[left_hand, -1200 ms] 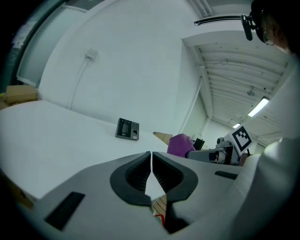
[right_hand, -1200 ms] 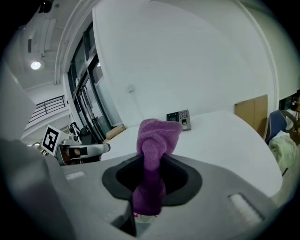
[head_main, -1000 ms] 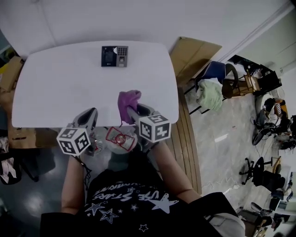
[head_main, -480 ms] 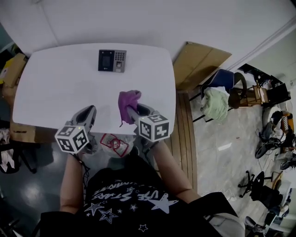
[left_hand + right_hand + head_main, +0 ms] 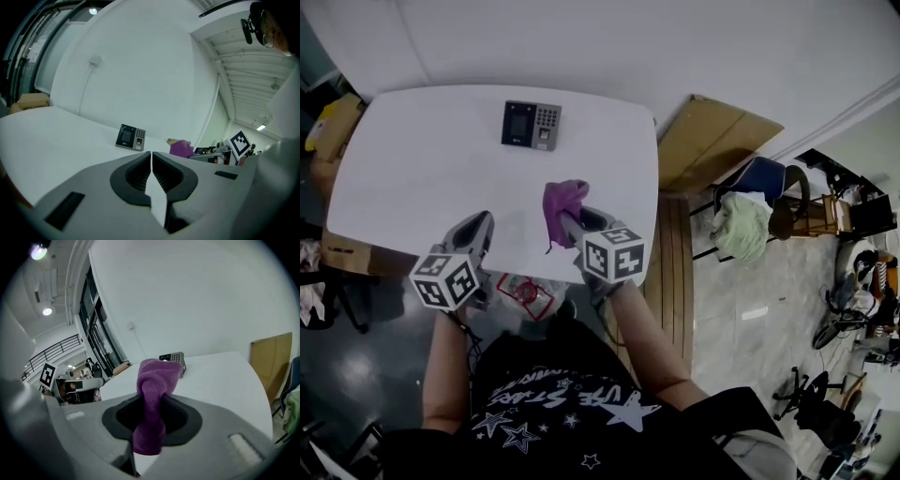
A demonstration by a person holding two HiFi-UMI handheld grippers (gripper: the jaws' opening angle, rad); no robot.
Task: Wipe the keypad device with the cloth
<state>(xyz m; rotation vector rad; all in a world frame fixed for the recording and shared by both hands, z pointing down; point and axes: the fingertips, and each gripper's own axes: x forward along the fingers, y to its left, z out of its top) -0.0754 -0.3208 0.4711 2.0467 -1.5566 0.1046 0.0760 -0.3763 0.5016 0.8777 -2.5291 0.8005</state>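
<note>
The keypad device (image 5: 532, 125) is a dark slab with a screen and a number pad, lying at the far middle of the white table (image 5: 412, 178). It shows in the left gripper view as the keypad device (image 5: 131, 137) and in the right gripper view as the keypad device (image 5: 173, 359). A purple cloth (image 5: 562, 205) hangs pinched in my right gripper (image 5: 565, 224), over the table's near edge. The cloth (image 5: 153, 401) bunches between those jaws. My left gripper (image 5: 478, 231) is shut with nothing in it, at the near edge left of the cloth. The right gripper and its cloth (image 5: 182, 149) appear off to the right.
A flat cardboard sheet (image 5: 724, 142) leans by the wall right of the table. A chair with pale green cloth (image 5: 741, 225) stands further right. Cardboard boxes (image 5: 328, 122) sit at the table's left end. A red-patterned object (image 5: 523, 292) lies on the floor below the near edge.
Both grippers have stayed at the table's near edge, the cloth still in the right one. The head view has shifted slightly; the keypad device lies where it was.
</note>
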